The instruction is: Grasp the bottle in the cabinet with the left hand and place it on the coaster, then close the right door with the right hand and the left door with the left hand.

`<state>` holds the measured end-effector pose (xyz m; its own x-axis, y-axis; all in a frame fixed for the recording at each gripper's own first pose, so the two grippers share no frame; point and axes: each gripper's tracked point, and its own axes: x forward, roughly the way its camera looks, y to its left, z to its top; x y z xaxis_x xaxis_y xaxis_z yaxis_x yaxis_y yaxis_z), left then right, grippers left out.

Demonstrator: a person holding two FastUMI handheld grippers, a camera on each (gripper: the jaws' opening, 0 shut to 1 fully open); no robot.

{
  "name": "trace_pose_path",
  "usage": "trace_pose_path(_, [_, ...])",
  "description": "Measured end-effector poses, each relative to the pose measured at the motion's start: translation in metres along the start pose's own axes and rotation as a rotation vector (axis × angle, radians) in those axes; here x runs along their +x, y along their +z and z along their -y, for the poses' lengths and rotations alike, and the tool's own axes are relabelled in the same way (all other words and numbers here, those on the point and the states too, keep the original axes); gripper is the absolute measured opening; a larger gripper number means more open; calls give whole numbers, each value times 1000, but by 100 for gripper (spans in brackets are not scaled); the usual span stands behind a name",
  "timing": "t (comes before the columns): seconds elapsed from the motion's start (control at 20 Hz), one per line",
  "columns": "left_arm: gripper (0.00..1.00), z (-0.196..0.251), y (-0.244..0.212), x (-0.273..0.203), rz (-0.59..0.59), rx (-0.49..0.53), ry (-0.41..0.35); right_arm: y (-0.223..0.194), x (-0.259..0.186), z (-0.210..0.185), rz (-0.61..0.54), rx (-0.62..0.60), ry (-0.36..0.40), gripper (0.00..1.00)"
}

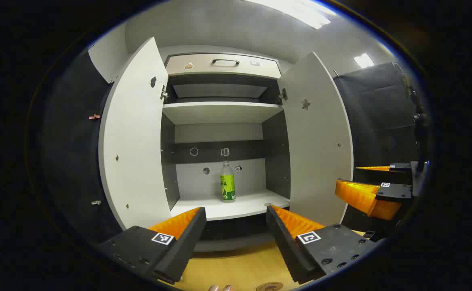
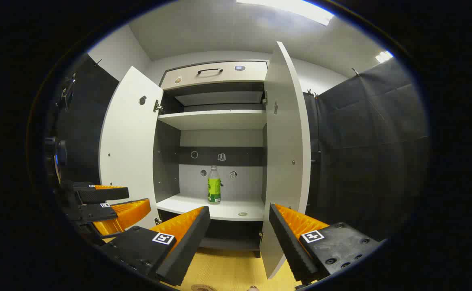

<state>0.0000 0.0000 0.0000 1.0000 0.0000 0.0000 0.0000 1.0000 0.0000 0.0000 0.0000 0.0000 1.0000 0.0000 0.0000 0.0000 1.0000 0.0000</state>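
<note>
Bottle (image 1: 227,182), green-labelled and upright, stands at frame centre on the lower shelf (image 1: 236,207) of the open cabinet, well apart from both grippers. Left door (image 1: 133,137) and right door (image 1: 319,141) are swung wide. Left gripper (image 1: 236,220), at bottom centre, is spread wide and holds nothing. Right gripper (image 2: 239,220) is likewise wide apart and empty. Coaster (image 1: 269,286) peeks at the bottom edge on the wooden surface (image 1: 236,268).
</note>
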Motion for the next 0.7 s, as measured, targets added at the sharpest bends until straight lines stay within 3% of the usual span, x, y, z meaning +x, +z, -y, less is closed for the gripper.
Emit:
trace_pose_path(0.45, [95, -9, -3, 3, 9, -55, -13, -1, 4, -16, 4, -43, 40, 98])
trace_pose_path(0.7, [95, -3, -1, 7, 28, -57, -71, 2, 6, -29, 21, -60, 63, 97])
